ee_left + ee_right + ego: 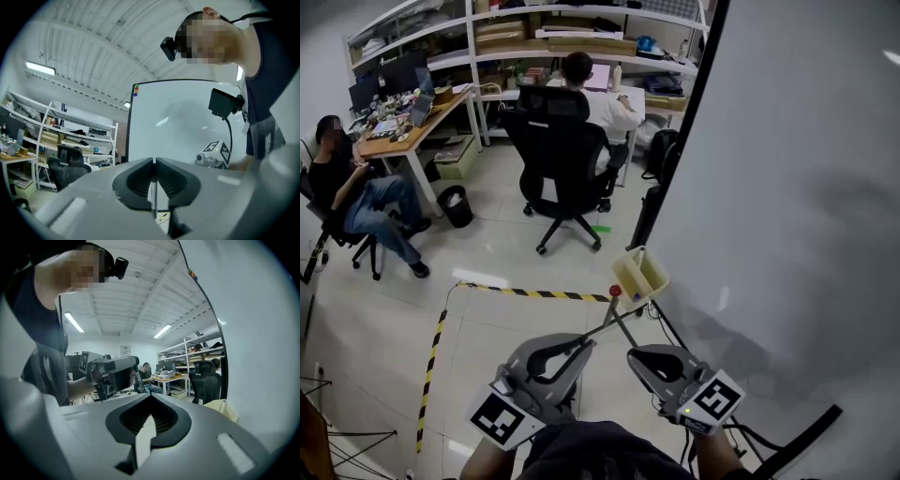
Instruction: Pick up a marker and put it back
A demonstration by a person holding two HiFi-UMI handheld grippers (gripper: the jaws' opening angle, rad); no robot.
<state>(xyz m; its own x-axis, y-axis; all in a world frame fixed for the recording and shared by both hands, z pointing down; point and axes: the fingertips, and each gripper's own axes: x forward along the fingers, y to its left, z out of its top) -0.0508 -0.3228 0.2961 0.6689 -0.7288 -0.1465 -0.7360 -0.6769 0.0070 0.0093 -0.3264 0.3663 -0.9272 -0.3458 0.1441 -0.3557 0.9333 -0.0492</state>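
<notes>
The left claw [154, 164] is clenched on the marker [152, 197], a thin grey shaft pinched between its pads. In the left gripper view the long axis stands upright across the claw, and both ends are cut off by the claw body. In the head view a red tip [615, 292] points to the far side, just beside a pale yellow tray [639, 275] hung at the lower corner of the whiteboard [787, 187] on the right. Thin dark lines cross below that tip, and I cannot tell which one is the marker's body. What lies inside the tray cannot be made out. The right claw [150, 398] is closed with nothing in it.
</notes>
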